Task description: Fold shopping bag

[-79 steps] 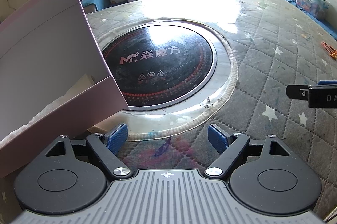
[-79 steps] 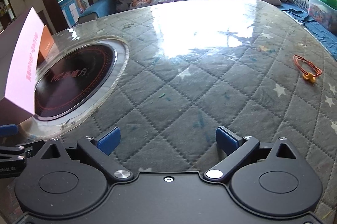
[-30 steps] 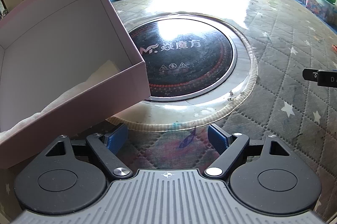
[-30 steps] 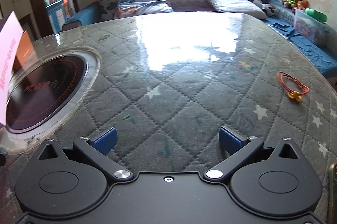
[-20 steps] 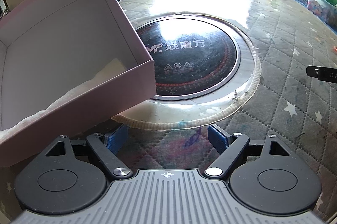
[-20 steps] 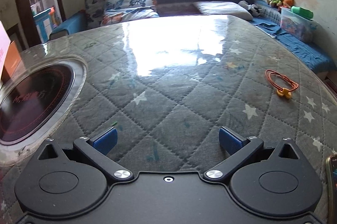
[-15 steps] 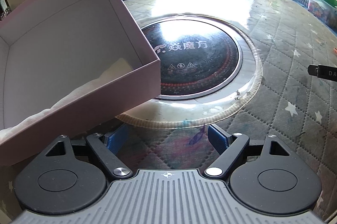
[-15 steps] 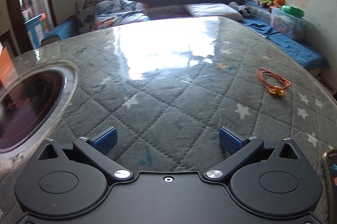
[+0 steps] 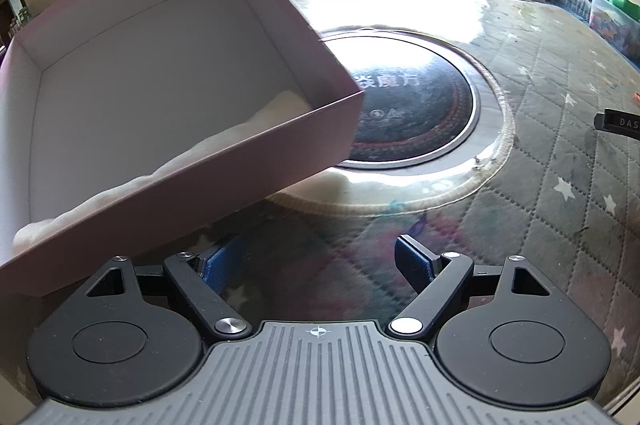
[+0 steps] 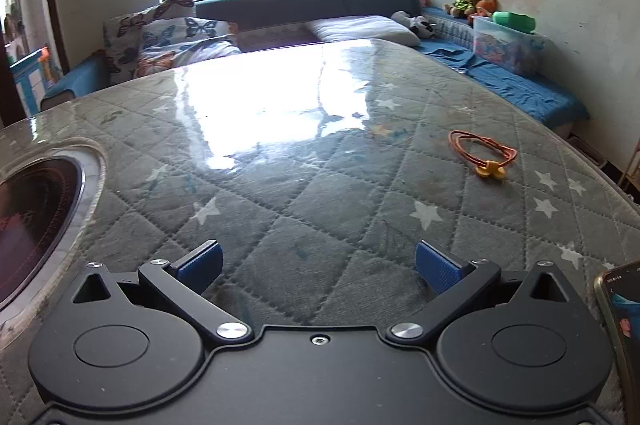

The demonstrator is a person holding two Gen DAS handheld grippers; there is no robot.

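A pink paper shopping bag [image 9: 168,161] stands open on the table at the left in the left wrist view, with a white inside and a white rope handle [image 9: 224,141] lying along its near wall. My left gripper [image 9: 320,261] is open just below and right of the bag's near wall, nothing between its blue pads; the left pad sits under the bag's lower edge. My right gripper [image 10: 318,265] is open over the quilted table cover, empty. The bag is out of the right wrist view. A tip of the right gripper [image 9: 618,123] shows at the far right edge.
A round black induction hob [image 9: 420,117] with a steel rim is set into the glass-topped table [image 10: 320,145]. An orange cord loop [image 10: 482,153] lies at the right. A phone edge [image 10: 620,337] shows at the lower right. A sofa with pillows [image 10: 180,37] stands behind.
The bag has come further into the left wrist view, its corner now over the hob. The right wrist view has swung up and to the right, so the hob slid left.
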